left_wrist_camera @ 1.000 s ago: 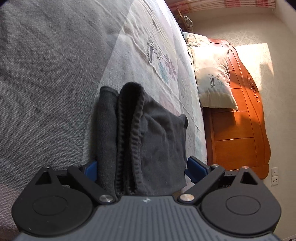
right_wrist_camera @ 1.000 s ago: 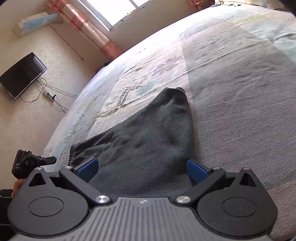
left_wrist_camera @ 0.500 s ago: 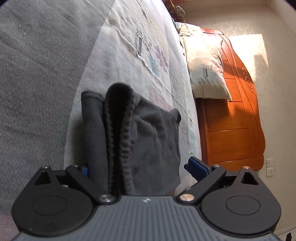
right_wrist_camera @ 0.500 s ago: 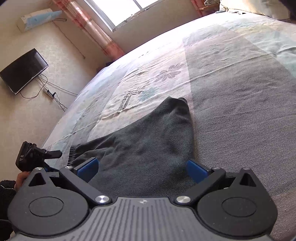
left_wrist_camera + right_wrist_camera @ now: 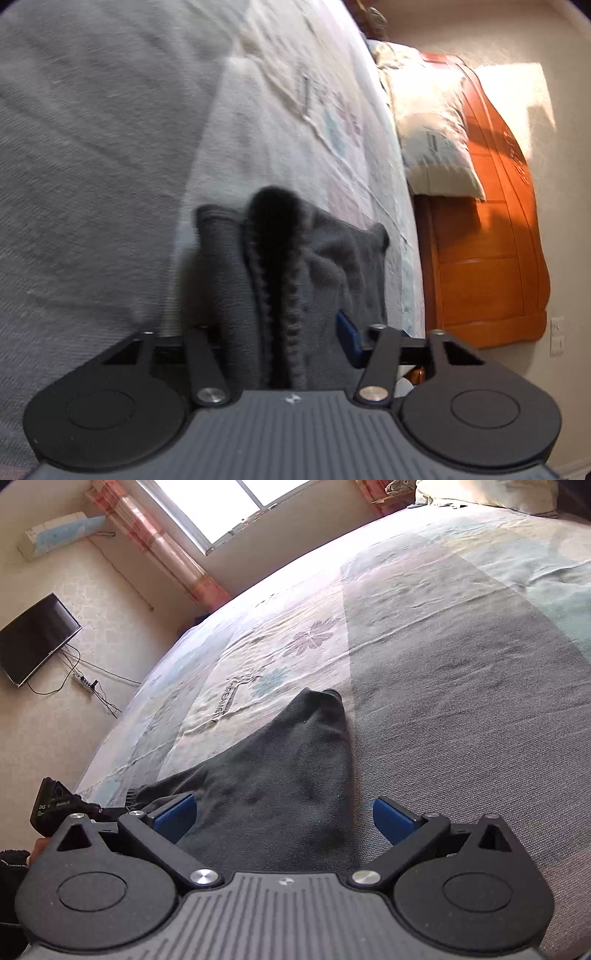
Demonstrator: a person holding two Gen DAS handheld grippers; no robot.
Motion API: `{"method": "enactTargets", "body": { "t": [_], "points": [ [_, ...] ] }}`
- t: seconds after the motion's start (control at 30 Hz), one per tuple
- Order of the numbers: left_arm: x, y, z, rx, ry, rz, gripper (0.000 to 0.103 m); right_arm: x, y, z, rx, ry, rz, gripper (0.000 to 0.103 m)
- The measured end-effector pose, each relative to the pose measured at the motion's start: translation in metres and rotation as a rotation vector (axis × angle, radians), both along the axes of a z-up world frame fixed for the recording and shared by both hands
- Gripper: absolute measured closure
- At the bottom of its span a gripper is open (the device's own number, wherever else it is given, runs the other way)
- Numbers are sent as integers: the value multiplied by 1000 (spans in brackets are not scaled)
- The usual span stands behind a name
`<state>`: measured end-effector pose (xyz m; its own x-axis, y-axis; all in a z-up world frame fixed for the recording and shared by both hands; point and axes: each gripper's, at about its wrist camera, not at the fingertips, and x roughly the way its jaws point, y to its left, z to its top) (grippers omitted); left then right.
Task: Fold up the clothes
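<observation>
A dark grey knitted garment (image 5: 332, 266) lies on the bed, its ribbed edge standing up in folds. My left gripper (image 5: 280, 332) has its jaws closing on that bunched edge. The cloth fills the gap, the right blue pad (image 5: 347, 332) presses into it and the left pad is hidden behind it. In the right wrist view the same garment (image 5: 280, 760) stretches away flat to a narrow end. My right gripper (image 5: 284, 816) stands open over the near part of it, blue pads wide apart on either side.
The bed cover (image 5: 92, 147) is grey with a pale flowered band (image 5: 280, 657). A pillow (image 5: 432, 147) and an orange wooden headboard (image 5: 487, 258) stand at the far right. A wall TV (image 5: 37, 638) and a window (image 5: 221, 506) lie beyond the bed.
The left jaws have drawn in from wide apart onto the garment's bunched edge, and the left gripper has sunk a little toward the bed. The right gripper holds still and open.
</observation>
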<state>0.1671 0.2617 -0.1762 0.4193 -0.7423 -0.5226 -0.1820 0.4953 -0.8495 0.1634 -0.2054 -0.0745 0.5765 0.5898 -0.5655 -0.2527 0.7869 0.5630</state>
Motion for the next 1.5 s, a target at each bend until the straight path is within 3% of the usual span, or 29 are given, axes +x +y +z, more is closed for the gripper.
{"method": "enactTargets", "body": {
  "t": [0.03,0.2,0.3,0.43,0.57,0.73,0.87,1.07,1.27,1.5],
  "points": [
    [-5,3,-5,-30,0,23,78,2,-2,-1,-6,2,-4,0],
    [-6,0,-2,-5,-22,18,78,21,-10,-4,20,38,34,0],
    [-5,-1,-2,-6,-24,13,78,42,-13,-9,90,127,109,0],
    [-6,-2,-2,-18,-34,14,78,68,-10,-22,86,274,216,0],
    [-5,-2,-1,-24,-32,10,78,91,-3,-35,205,356,306,0],
    [-3,-4,1,-27,-31,2,78,123,15,-40,290,368,332,0],
    [-5,-5,3,-27,-38,3,78,125,23,-36,275,404,348,0],
    [-4,-3,2,-36,-41,-3,78,95,22,-31,232,443,461,0],
    [-5,-5,4,-32,-52,1,78,128,42,-44,379,437,430,0],
    [-7,-3,2,-47,-45,1,78,107,22,-46,445,371,465,0]
  ]
}}
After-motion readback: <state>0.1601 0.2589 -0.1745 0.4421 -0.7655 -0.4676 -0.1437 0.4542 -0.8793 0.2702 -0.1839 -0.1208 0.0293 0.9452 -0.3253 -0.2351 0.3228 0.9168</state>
